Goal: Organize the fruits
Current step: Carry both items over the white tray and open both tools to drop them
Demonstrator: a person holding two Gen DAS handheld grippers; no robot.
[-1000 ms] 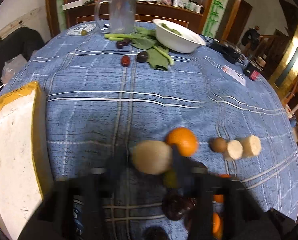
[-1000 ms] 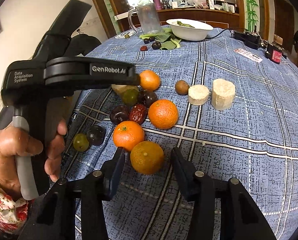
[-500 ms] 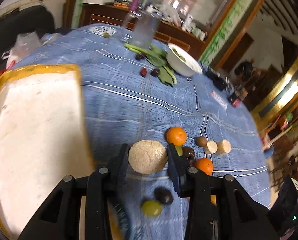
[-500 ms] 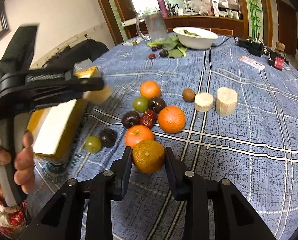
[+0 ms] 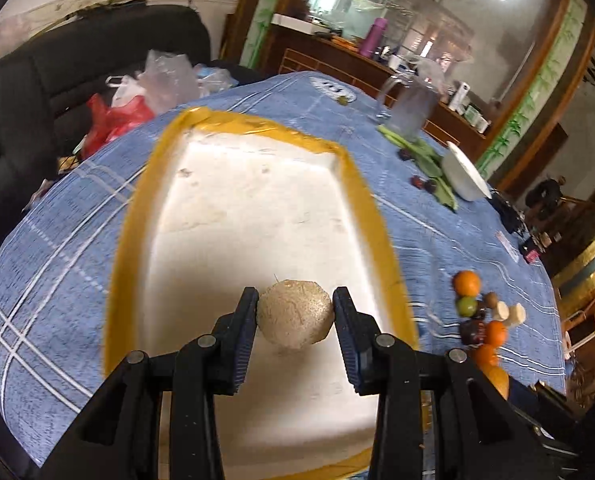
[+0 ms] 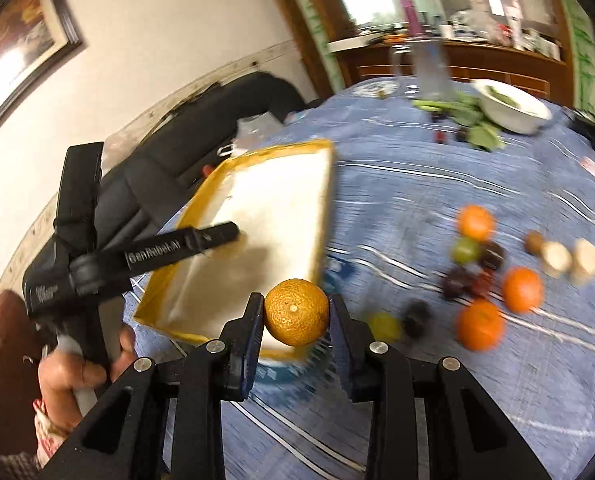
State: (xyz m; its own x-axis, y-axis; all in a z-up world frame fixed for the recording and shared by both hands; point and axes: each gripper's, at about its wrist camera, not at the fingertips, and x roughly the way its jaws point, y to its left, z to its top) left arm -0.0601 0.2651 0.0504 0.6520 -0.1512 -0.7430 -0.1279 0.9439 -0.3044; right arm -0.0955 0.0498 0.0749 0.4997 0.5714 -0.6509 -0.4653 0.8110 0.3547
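Left wrist view: the left gripper (image 5: 295, 316) is clamped on a pale, rough round fruit (image 5: 295, 314), held over the white tray (image 5: 233, 216) with the yellow rim, which lies ahead of and beneath the fingers. Right wrist view: the right gripper (image 6: 296, 314) pinches an orange (image 6: 296, 312) — tray just ahead to its left, loose fruit (image 6: 485, 276) off to its right on the blue cloth (image 6: 437, 200).

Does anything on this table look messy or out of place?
Yes: green leafy vegetables and a few dark fruits lie loose on the blue checked tablecloth beside the white bowl, not in it.
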